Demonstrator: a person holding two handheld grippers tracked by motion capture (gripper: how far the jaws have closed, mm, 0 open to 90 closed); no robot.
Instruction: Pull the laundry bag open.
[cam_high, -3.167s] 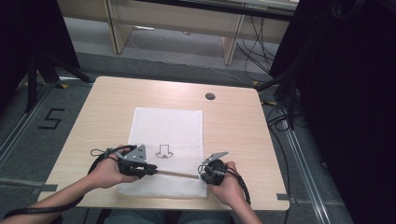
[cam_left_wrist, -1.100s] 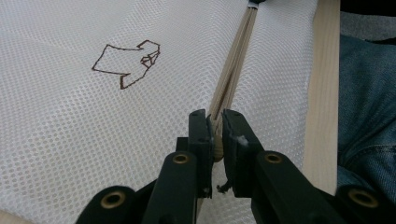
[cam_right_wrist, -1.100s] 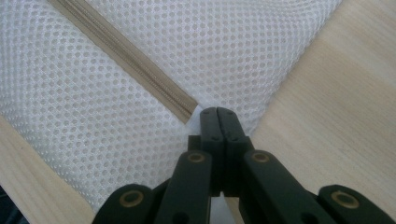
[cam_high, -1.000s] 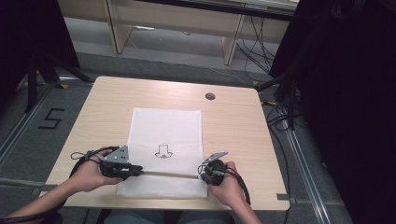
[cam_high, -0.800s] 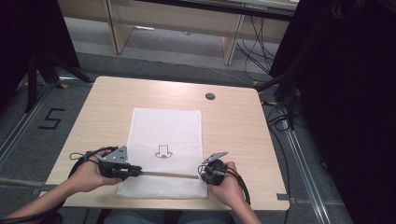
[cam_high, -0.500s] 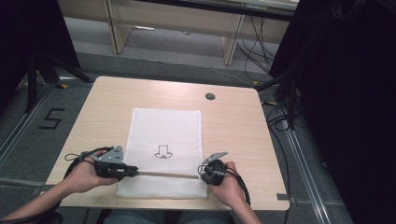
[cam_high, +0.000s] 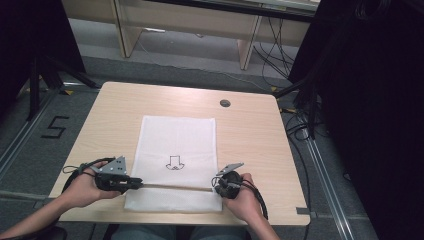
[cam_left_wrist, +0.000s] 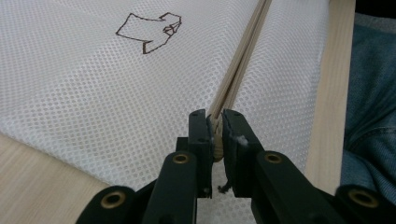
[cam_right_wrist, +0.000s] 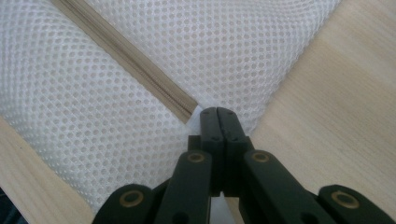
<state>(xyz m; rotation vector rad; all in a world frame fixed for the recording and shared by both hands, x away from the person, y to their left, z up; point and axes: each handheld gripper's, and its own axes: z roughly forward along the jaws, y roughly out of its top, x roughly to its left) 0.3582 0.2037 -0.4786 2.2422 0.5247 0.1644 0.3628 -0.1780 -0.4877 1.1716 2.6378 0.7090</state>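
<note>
A white mesh bag (cam_high: 177, 145) lies flat on the table, with a small arrow drawing (cam_high: 174, 162) on it. A beige zipper (cam_high: 175, 187) runs across its near end. At the bag's left edge my left gripper (cam_high: 137, 184) is shut on the zipper's pull. In the left gripper view the jaws (cam_left_wrist: 215, 126) pinch the beige pull and the zipper (cam_left_wrist: 243, 60) runs away from them. My right gripper (cam_high: 216, 186) is at the bag's right edge. Its closed jaws (cam_right_wrist: 217, 112) nip the mesh (cam_right_wrist: 233, 46) just past the zipper's end (cam_right_wrist: 184, 109).
The wooden table (cam_high: 250, 135) has a round cable hole (cam_high: 225, 103) at the back right. Its near edge lies just behind both hands, with the person's jeans (cam_left_wrist: 373, 116) beyond it. Floor rails and cables flank the table.
My left gripper has slid left along the zipper, from over the bag to its left edge, still pinching the pull. The right gripper has stayed put.
</note>
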